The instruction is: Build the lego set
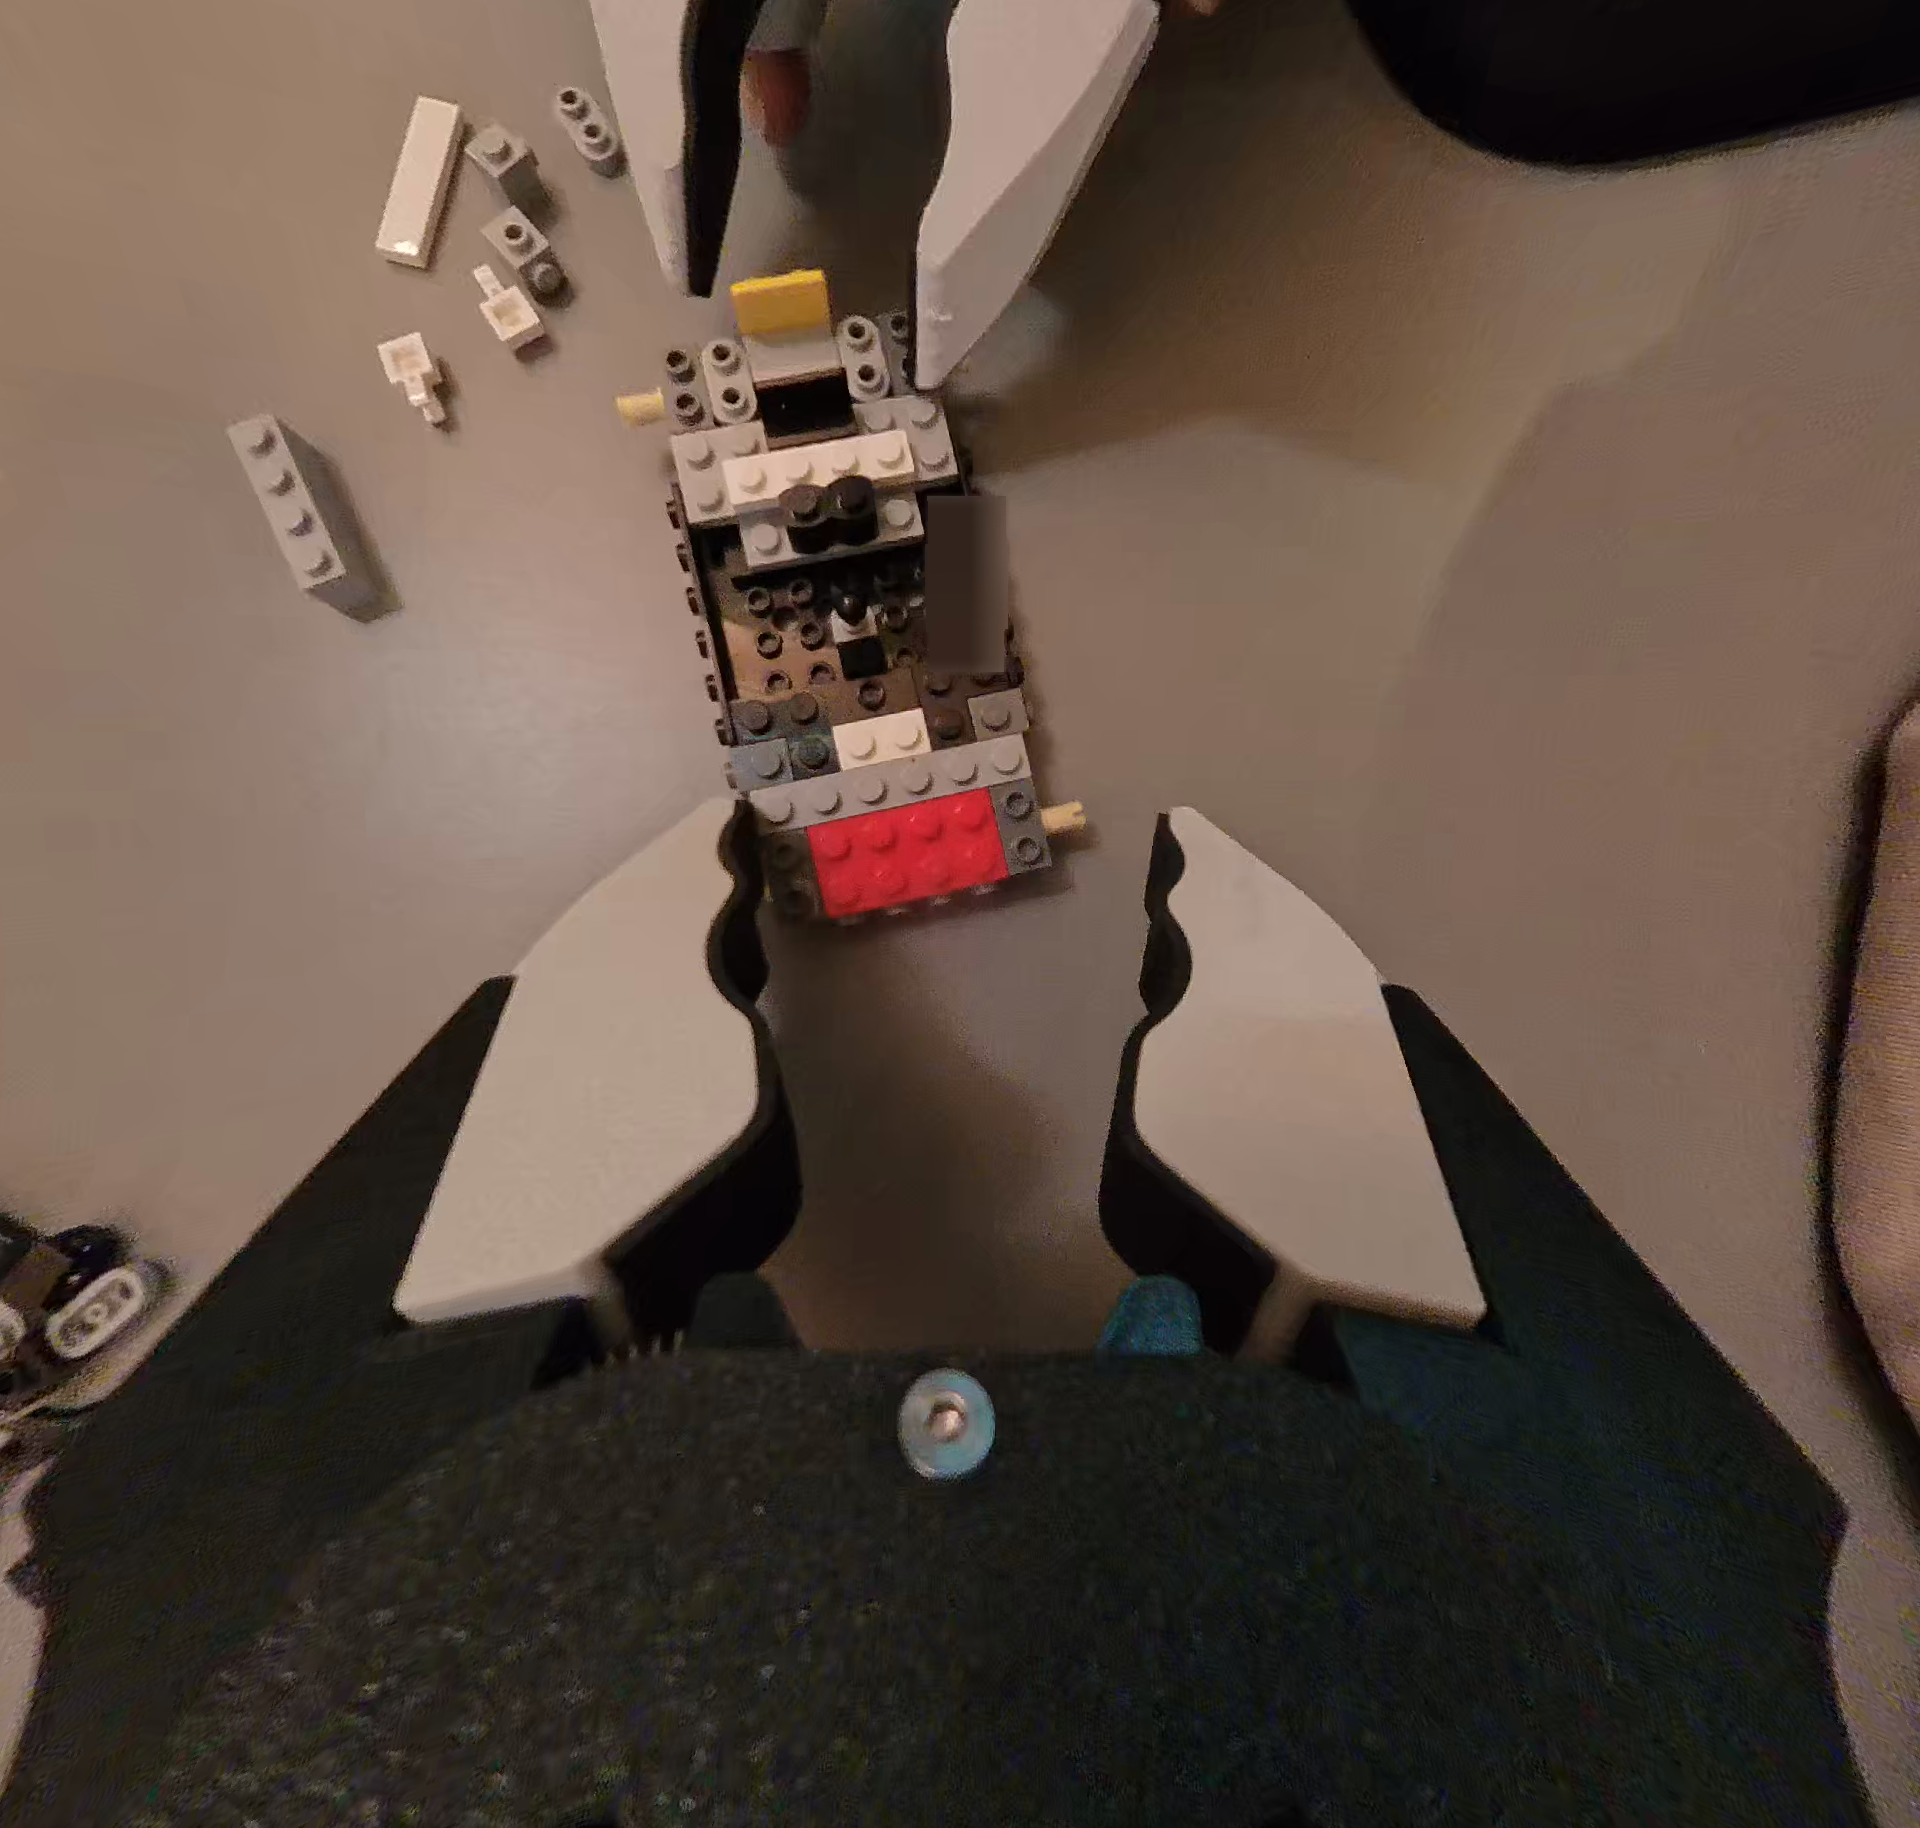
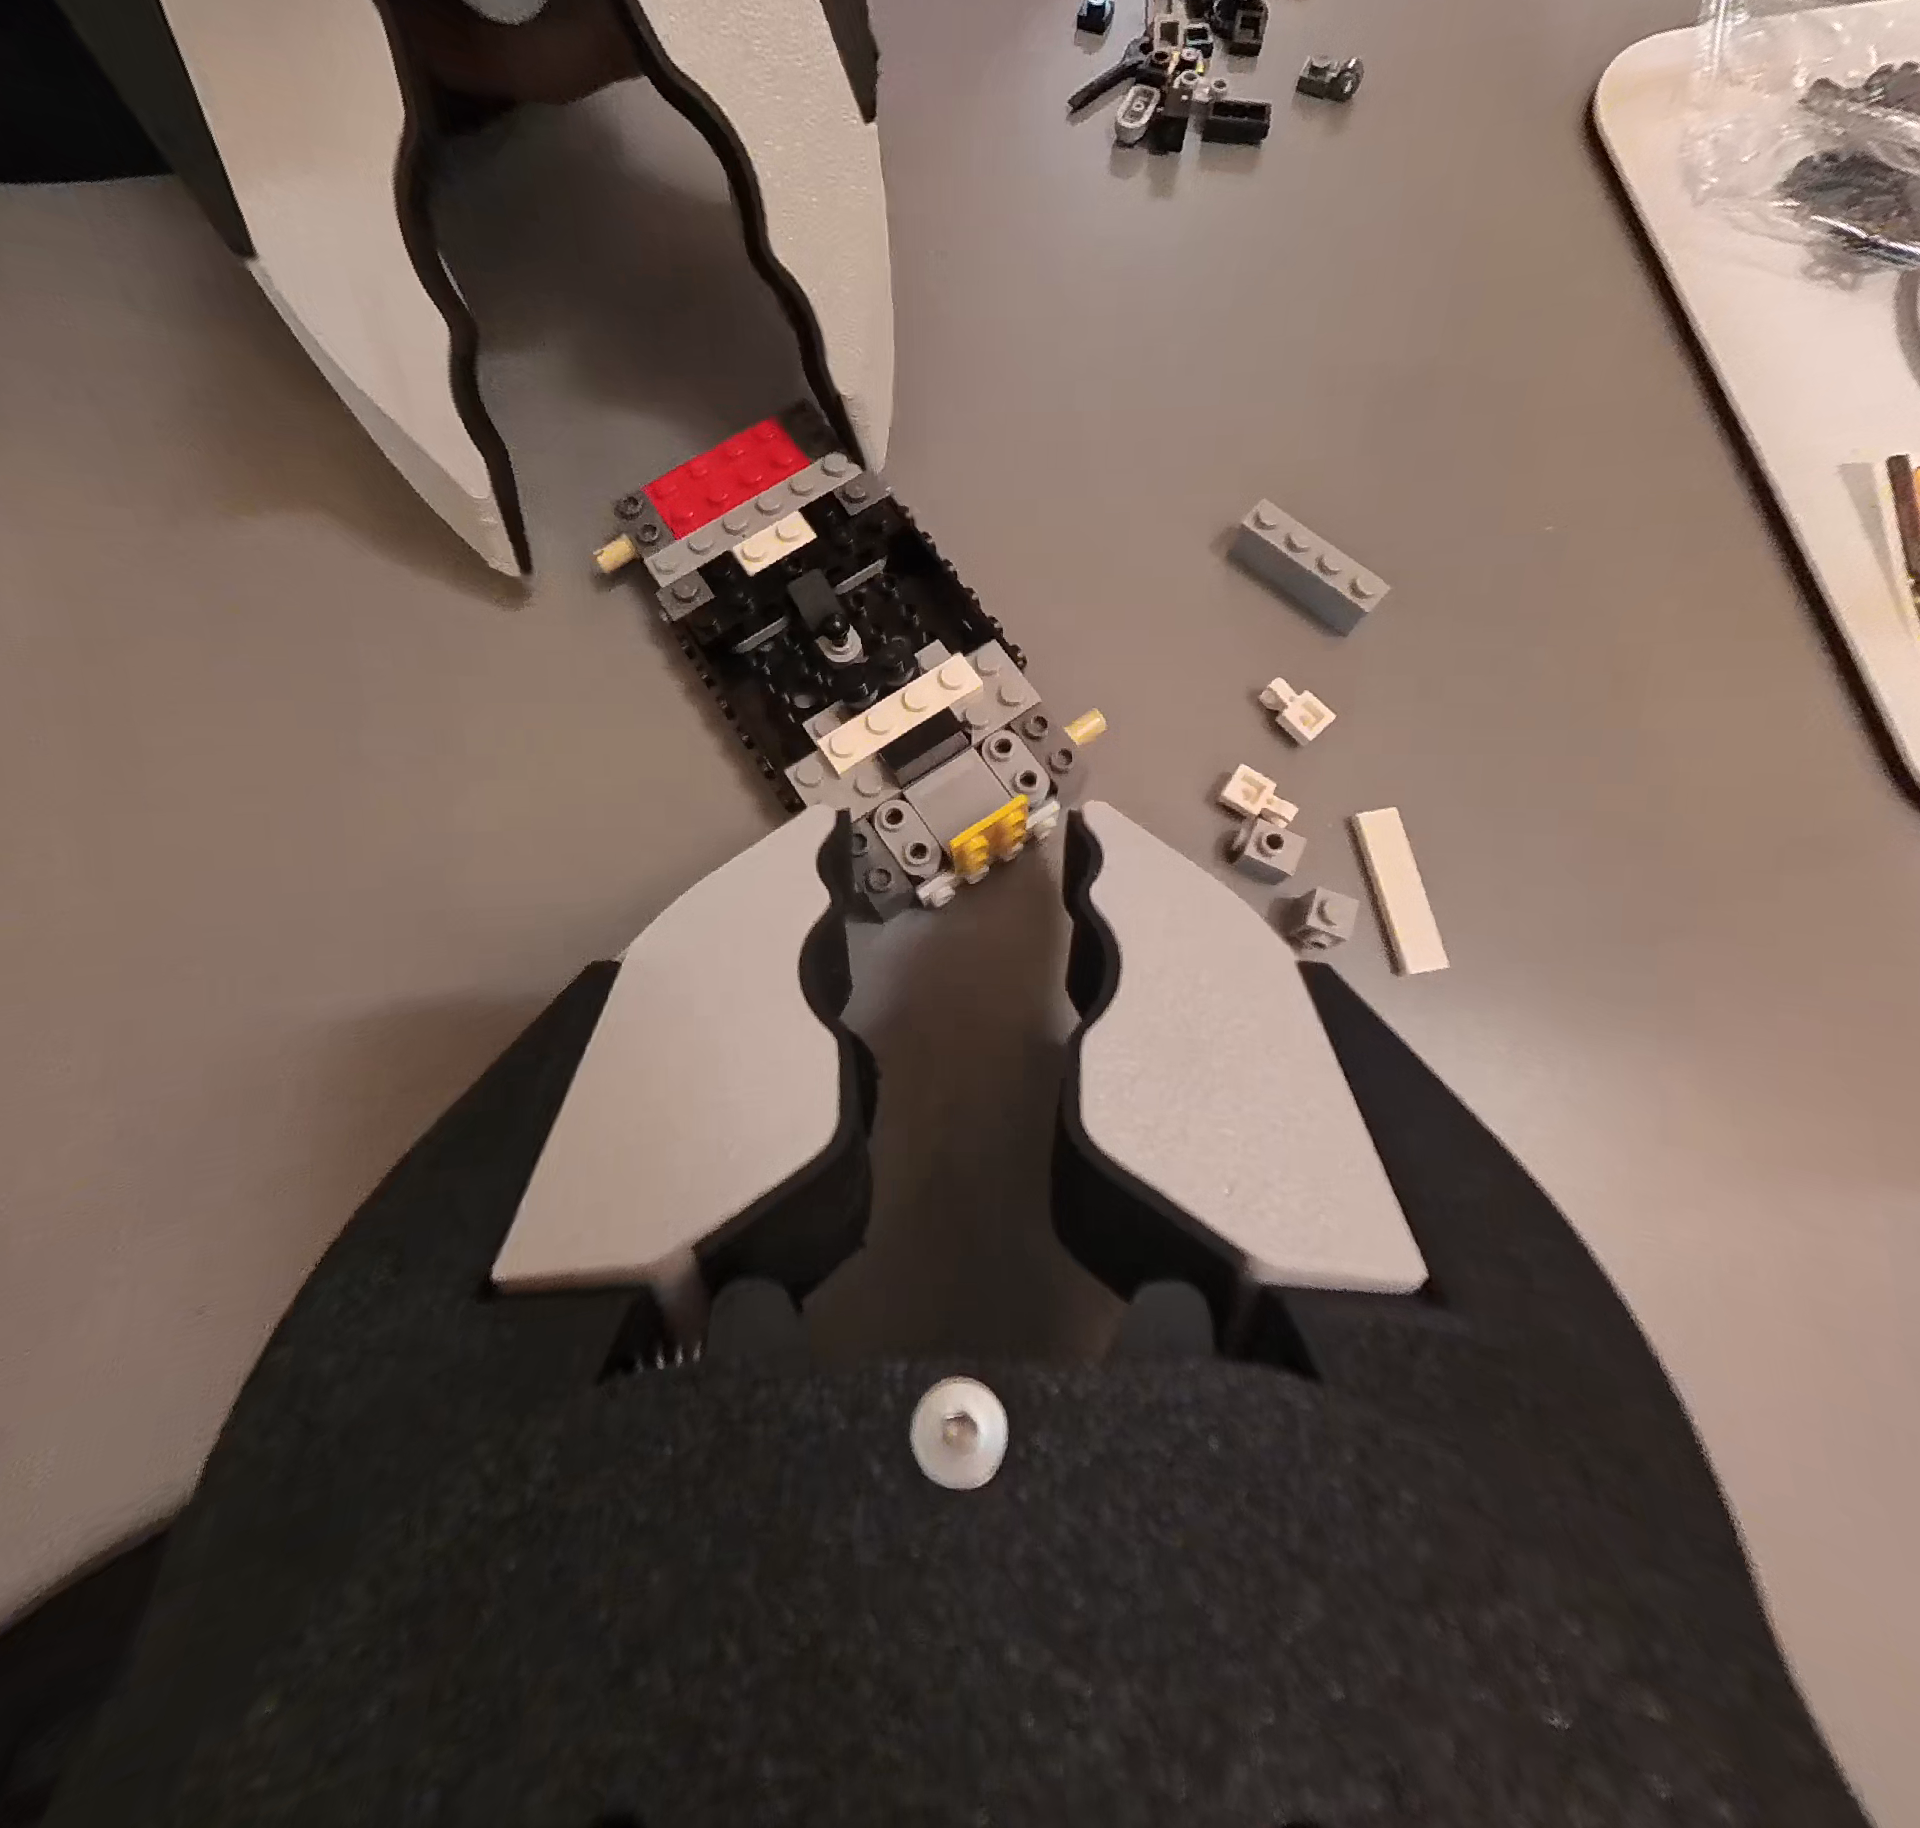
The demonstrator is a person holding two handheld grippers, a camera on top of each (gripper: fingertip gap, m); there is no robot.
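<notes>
Left gripper (image 1: 940,822): jaws spread, tips flanking the red end of the model (image 1: 847,625), one finger touching its corner. Model: part-built, grey and black, flat on the grey table (image 1: 1455,635), between both grippers. Right gripper (image 2: 951,822): jaws spread around the yellow end, apparently untouched. Loose bricks (image 2: 1309,573), white tile (image 2: 1397,890): beside the model. Dark parts pile (image 2: 1195,53), bagged parts on a tray (image 2: 1766,344): farther off.

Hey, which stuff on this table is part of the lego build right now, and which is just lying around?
In the job:
- lego model
- left tongs, open at its red end
- right tongs, open at its yellow end
- grey brick
- white tile
- small loose pieces

Lying about:
- pile of dark parts
- plastic bag on a white tray
</notes>
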